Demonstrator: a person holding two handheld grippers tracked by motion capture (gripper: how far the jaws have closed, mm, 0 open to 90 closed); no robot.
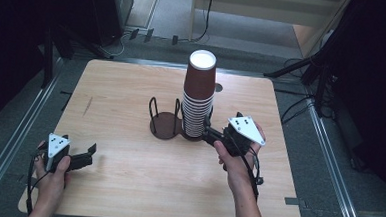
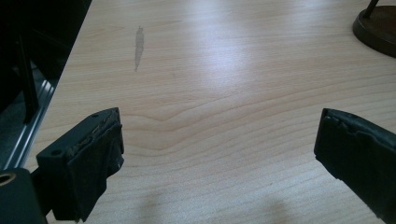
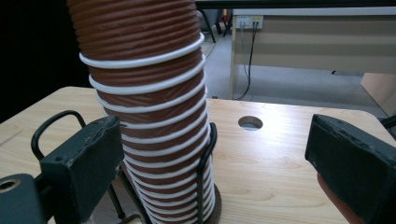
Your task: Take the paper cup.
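Stack of brown paper cups (image 1: 198, 96) stands upturned in right bay of two-bay wire holder (image 1: 163, 121), mid-counter (image 1: 127, 180); left bay vacant. Right claw (image 1: 210, 133) released, jaws spread, low beside stack, not yet gripping. Left claw (image 1: 89, 154) released, idle near counter's left edge, well apart. Judged step: approach to stack. Next move calls for centring jaws on cup wall, closing gently; crushing risk.

Your right gripper view chops off the top of the cup stack (image 3: 149, 93), and the left jaw covers part of the holder (image 3: 208, 158). In the left gripper view, the holder's base (image 2: 378, 28) is clipped at the corner.
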